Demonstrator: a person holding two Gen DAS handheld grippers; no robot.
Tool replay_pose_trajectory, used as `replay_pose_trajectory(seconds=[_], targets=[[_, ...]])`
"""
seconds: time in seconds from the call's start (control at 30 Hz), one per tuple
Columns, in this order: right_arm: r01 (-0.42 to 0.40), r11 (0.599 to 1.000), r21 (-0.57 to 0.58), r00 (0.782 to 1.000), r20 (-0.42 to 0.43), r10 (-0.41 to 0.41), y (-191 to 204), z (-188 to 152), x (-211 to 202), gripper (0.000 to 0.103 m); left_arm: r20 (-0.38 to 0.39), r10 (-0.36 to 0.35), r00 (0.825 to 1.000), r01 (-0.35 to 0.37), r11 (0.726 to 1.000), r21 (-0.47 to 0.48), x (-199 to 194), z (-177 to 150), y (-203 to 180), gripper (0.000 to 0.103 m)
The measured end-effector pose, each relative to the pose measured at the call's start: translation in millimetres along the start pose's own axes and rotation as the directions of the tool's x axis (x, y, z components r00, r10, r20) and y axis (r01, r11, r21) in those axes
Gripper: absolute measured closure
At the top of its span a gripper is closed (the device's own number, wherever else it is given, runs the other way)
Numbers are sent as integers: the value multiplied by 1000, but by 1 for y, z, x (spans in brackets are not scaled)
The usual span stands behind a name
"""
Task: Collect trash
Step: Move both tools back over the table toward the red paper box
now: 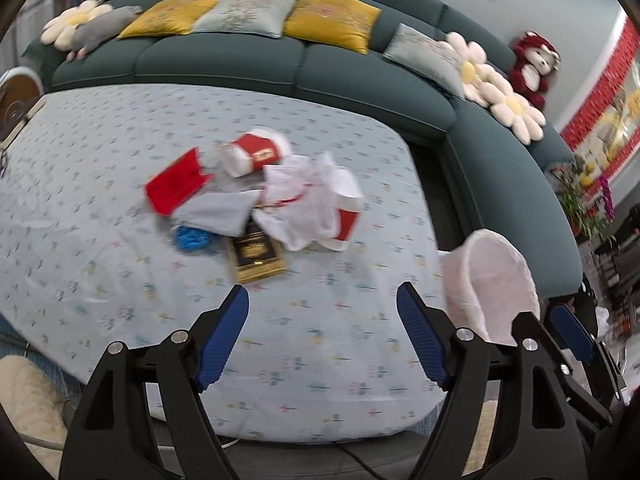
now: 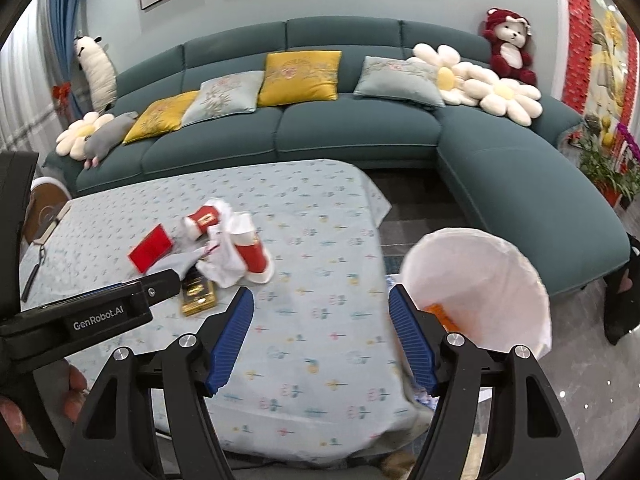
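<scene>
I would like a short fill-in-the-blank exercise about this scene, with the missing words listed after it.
1. The trash pile lies on the ____ with the patterned cloth.
2. The bin beside it is lined with a ____ bag.
3. Both the left gripper and the right gripper have their jaws ____.
4. The stuffed bear on the sofa is dark ____.

Missing words: table; white; open; red

"GenRobot.AI" on left gripper (image 2: 168, 282) body, white txt.
</scene>
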State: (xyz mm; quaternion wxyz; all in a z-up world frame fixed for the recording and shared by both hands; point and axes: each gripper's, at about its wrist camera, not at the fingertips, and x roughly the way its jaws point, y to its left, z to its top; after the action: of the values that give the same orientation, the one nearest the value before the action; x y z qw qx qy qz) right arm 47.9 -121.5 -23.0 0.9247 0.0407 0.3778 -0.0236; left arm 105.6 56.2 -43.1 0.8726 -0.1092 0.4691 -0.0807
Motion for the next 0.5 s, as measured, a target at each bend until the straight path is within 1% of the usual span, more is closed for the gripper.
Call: replay_pose_trajectory(seconds=[0.27,0.5], targets=[[-29,999,-46,999,-22,28,38,-1,10,36,14,38,999,-37,996,-81,-5,2,58,30],[-52,996,-76,998,-52,48,69,4,32,38,27,83,996,-80,992,-98,-3,9,95,30]])
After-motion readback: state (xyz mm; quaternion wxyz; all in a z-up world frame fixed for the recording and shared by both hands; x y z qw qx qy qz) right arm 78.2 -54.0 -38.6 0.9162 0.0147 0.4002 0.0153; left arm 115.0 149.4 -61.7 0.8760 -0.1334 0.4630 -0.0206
